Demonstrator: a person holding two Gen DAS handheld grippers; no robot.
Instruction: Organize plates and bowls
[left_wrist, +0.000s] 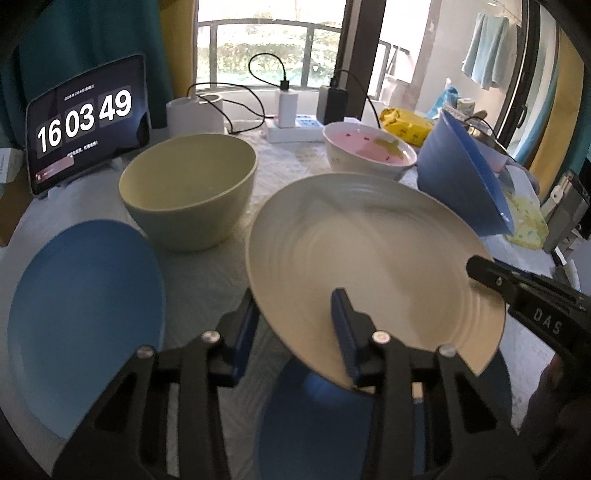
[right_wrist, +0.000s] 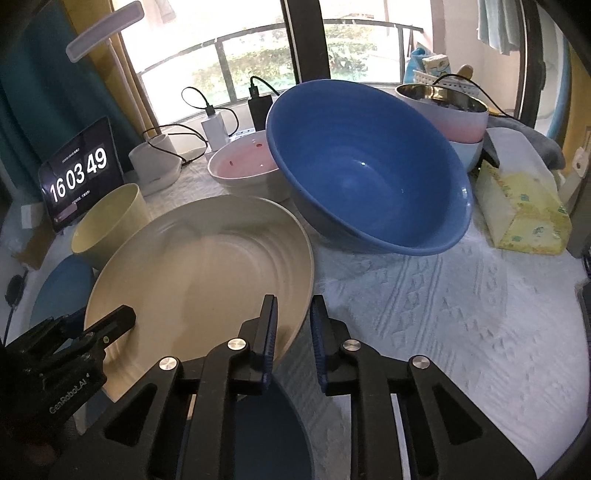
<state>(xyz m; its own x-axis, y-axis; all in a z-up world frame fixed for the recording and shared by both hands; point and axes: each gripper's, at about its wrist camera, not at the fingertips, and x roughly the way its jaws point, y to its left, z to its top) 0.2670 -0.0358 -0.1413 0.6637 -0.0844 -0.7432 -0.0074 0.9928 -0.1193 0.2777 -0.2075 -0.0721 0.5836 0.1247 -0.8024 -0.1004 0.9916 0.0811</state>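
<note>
Cream plate (left_wrist: 369, 258) tilting above a dark blue plate (left_wrist: 314, 424) on the bench (right_wrist: 461, 314), far edge raised. Left gripper (left_wrist: 295, 332) and right gripper (right_wrist: 293, 336) both straddling its near rim; pad contact unclear. Blue bowl (right_wrist: 369, 173) sitting empty, tipped.

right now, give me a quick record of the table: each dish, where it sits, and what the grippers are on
cream plate: tilted, partly above a blue plate
left gripper: fingers either side of the cream plate's near rim; grip unclear
right gripper: fingers either side of its right rim; grip unclear
second blue plate: flat, far left
cream bowl: upright, behind the plates
pink bowl: upright, at the back
blue bowl: tilted, back right
</note>
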